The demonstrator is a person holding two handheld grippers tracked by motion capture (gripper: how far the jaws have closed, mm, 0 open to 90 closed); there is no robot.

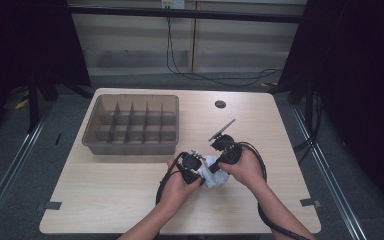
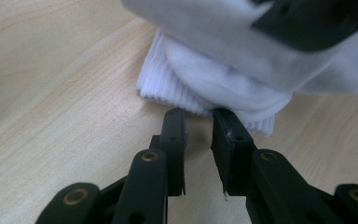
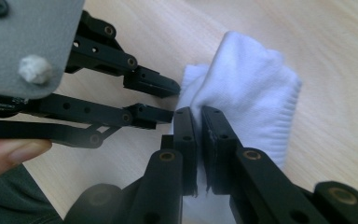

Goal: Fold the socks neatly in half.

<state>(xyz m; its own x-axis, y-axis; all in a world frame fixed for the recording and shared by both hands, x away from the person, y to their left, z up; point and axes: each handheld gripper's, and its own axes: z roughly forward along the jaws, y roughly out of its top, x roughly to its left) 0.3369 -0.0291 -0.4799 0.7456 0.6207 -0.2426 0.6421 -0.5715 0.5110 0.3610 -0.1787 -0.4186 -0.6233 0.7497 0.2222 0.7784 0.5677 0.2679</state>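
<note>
A pale wooden table (image 1: pixel 130 190) stands in a dim room, with one brown divided tray (image 1: pixel 132 125) toward its far left and one small dark hole (image 1: pixel 220 104) near the far edge. One white sock (image 1: pixel 216 171), bunched up, lies near the front, between two hand-held grippers. The right gripper (image 3: pixel 198 114) has its jaws nearly together, pinching a fold of the sock. The left gripper (image 2: pixel 198 115) meets the sock's ribbed cuff with its jaws narrow, a gap between them; its tips touch the cloth, though I cannot tell whether they grip it.
</note>
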